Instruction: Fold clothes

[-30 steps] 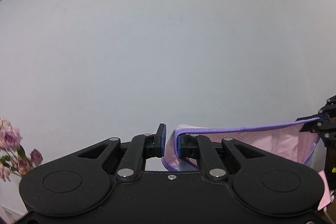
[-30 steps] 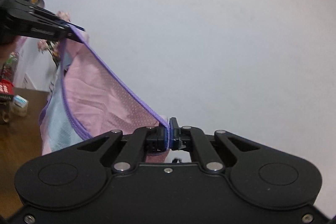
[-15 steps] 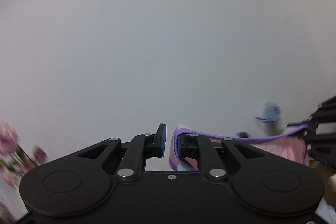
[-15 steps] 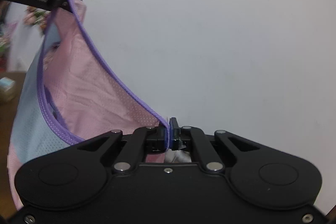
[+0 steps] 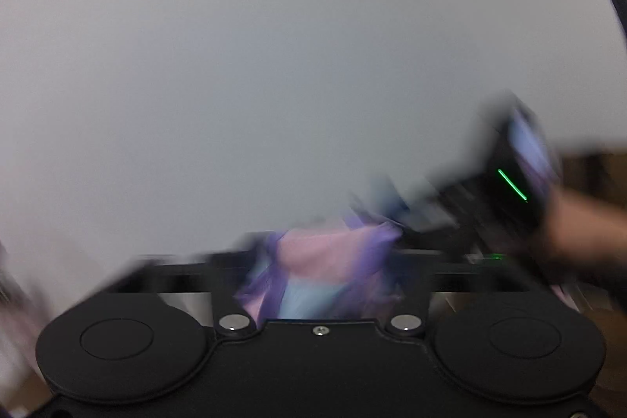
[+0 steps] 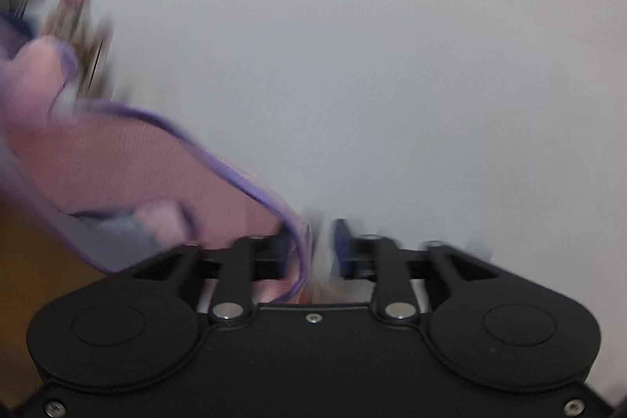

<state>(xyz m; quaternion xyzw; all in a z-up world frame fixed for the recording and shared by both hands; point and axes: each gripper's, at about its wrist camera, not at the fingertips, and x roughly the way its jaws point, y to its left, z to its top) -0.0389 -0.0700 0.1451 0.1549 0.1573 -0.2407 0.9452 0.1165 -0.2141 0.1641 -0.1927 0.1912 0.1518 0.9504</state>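
Right gripper has its jaws apart, the pink garment draped over the left finger. Left gripper: too blurry, can't tell.

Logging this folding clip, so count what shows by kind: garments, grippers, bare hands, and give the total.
Garments: 1, the pink garment with purple trim
Grippers: 2, the left gripper and the right gripper
Bare hands: 1, the right hand, blurred
Total: 4
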